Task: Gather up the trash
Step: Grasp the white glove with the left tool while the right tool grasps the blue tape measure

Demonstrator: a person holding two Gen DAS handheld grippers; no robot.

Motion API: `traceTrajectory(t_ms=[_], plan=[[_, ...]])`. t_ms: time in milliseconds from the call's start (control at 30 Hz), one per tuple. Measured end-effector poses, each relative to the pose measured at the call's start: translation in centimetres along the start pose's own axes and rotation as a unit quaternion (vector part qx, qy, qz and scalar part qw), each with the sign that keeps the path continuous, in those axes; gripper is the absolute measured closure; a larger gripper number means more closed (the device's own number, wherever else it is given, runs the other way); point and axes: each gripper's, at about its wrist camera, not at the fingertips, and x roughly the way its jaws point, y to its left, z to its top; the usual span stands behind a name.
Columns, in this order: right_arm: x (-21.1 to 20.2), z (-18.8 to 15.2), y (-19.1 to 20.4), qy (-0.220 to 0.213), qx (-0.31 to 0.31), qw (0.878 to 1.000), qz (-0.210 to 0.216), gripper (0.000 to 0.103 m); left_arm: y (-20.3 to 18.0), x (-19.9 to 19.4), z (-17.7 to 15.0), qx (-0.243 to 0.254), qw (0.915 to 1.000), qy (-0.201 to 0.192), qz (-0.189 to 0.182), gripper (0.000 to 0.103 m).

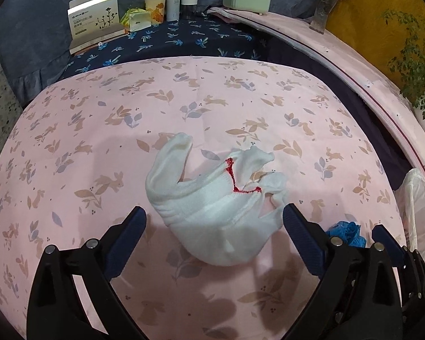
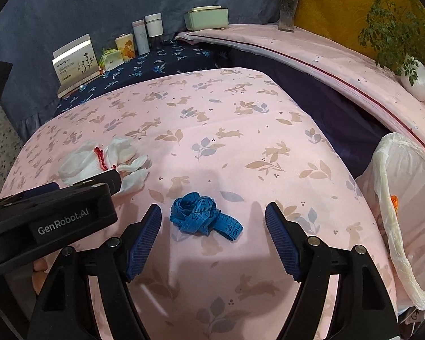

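Pink cotton sheet printed with tan rabbits and grey-blue leaves fills the middle of both views. In the left wrist view, a crumpled white knitted glove with a red stitched cuff lies at the centre of the frame, reaching into the gap between the two blue ribbed fingers of the left gripper, whose jaws stand wide apart with neither pad pressing on the cloth. In the right wrist view, a tangled blue measuring tape with black numerals lies at the centre of the frame, just beyond the tips of the right gripper; its jaws are also apart and nothing is held. The black body of the left gripper enters that view from the lower left, and the glove sits in the left middle of the frame beside it. At the right edge, a white mesh bin lined with a thin translucent plastic bag stands against the sheet, with a small orange scrap inside. A row of boxes and jars lines the upper left, on dark blue patterned cloth.
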Motion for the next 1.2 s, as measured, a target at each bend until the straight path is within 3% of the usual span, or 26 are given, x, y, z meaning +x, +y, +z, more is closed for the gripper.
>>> traceTrajectory(t_ms=[300, 600, 933, 1000, 1100, 1200], plan=[[1.3, 0.4, -0.5, 0.019, 0.022, 1.000, 0.011, 0.030, -0.4, 1.9, 0.4, 0.004, 1.0000, -0.001, 0.005, 0.010], [2.0, 0.4, 0.6, 0.032, -0.008, 0.999, -0.012, 0.023, -0.8, 2.0, -0.1, 0.019, 0.9995, -0.020, 0.019, 0.009], [2.1, 0.4, 0.8, 0.033, -0.012, 0.999, -0.015, 0.023, -0.9, 2.0, -0.2, 0.021, 0.9994, -0.021, 0.019, 0.009], [2.1, 0.4, 0.8, 0.032, -0.011, 0.999, -0.017, 0.026, -1.0, 2.0, -0.1, 0.021, 0.9994, -0.021, 0.017, 0.010], [1.8, 0.3, 0.8, 0.027, -0.011, 0.999, -0.021, 0.041, -1.3, 1.7, -0.4, 0.026, 0.9992, -0.023, 0.017, 0.013], [1.4, 0.1, 0.7, 0.024, -0.021, 0.999, -0.018, 0.055, -1.7, 1.1, -0.9, 0.032, 0.9990, -0.028, 0.014, 0.024]])
